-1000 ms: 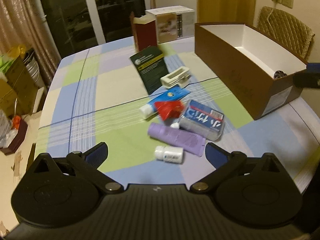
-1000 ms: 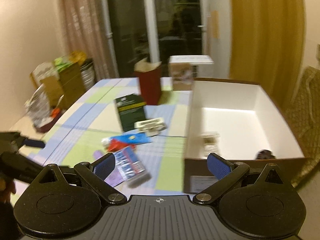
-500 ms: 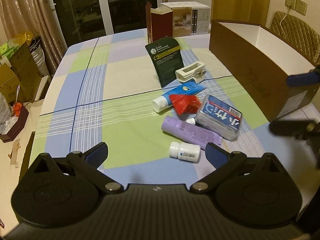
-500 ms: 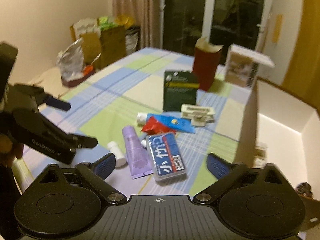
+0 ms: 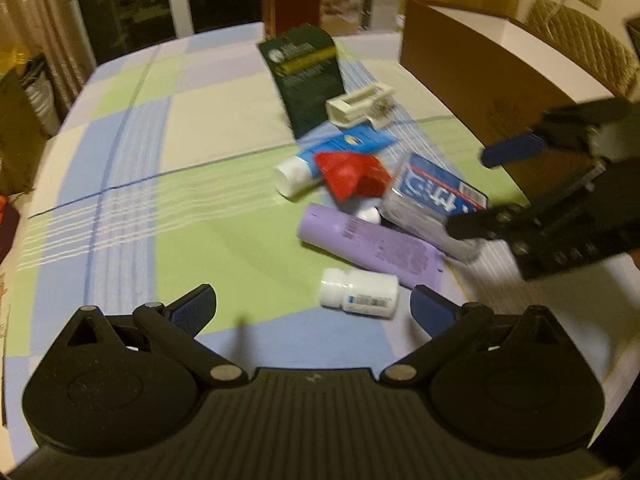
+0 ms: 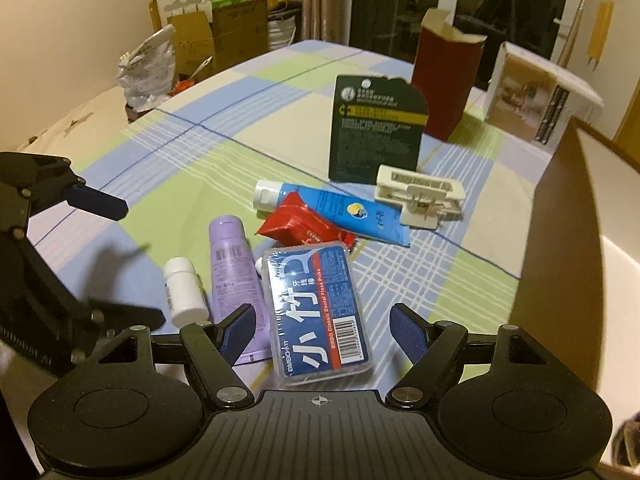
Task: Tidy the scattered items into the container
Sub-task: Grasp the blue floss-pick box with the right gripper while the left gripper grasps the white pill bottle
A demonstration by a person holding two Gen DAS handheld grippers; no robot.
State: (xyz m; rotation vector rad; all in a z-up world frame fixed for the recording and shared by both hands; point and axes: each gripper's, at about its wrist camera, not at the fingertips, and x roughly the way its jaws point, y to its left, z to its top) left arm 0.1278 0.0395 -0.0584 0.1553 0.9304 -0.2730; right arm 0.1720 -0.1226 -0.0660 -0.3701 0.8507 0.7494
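Scattered items lie on the checked tablecloth: a white pill bottle, a purple tube, a blue floss-pick box, a red packet, a blue tube, a white clip and a dark green card. The brown cardboard box stands to the right. My left gripper is open just before the pill bottle. My right gripper is open, its fingers either side of the floss box.
A dark red carton and a white printed box stand at the table's far end. Bags and cardboard boxes sit on the floor beyond the left edge. A wicker chair is behind the brown box.
My right gripper swung from over the brown box to the pile and came down around the floss box. My left gripper moved closer to the pill bottle.
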